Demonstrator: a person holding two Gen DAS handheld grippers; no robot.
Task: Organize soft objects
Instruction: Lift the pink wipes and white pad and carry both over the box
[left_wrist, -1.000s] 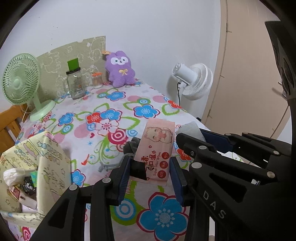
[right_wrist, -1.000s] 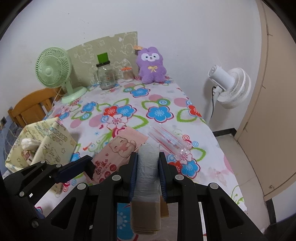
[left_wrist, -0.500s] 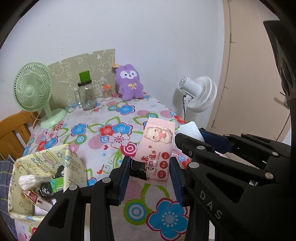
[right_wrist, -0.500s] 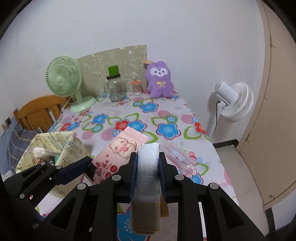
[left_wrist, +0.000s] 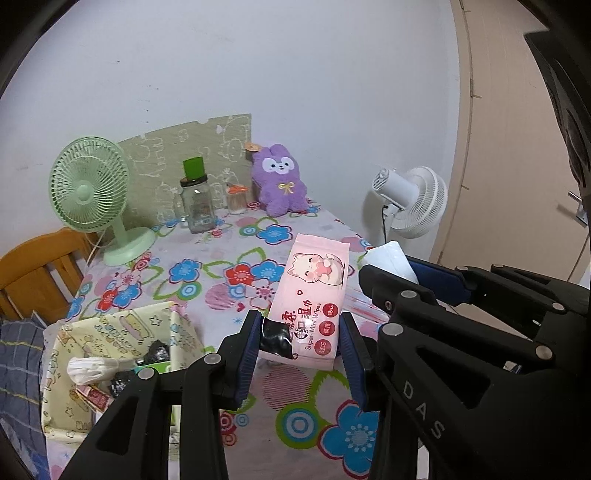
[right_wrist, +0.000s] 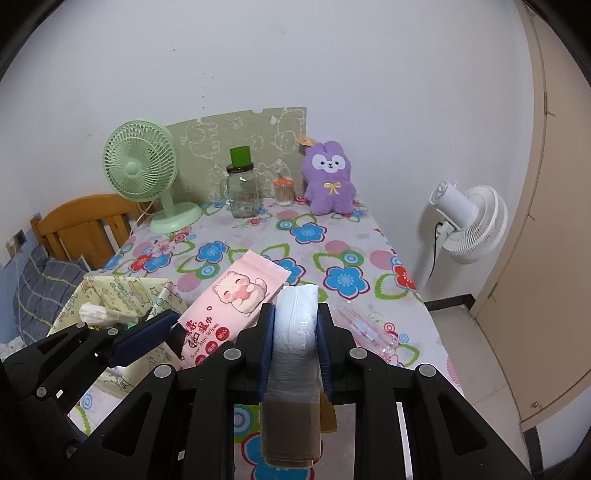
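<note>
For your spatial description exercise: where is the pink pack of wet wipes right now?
The pink pack of wet wipes is held in the left gripper, raised over the flowered tablecloth; in the right wrist view it sits left of the right gripper.

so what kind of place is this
Most likely a room in a home, not a lab or shop. A table with a flowered cloth stands against a plain wall, bearing a purple plush toy and a small green fan, with a wooden chair beside it.
</note>
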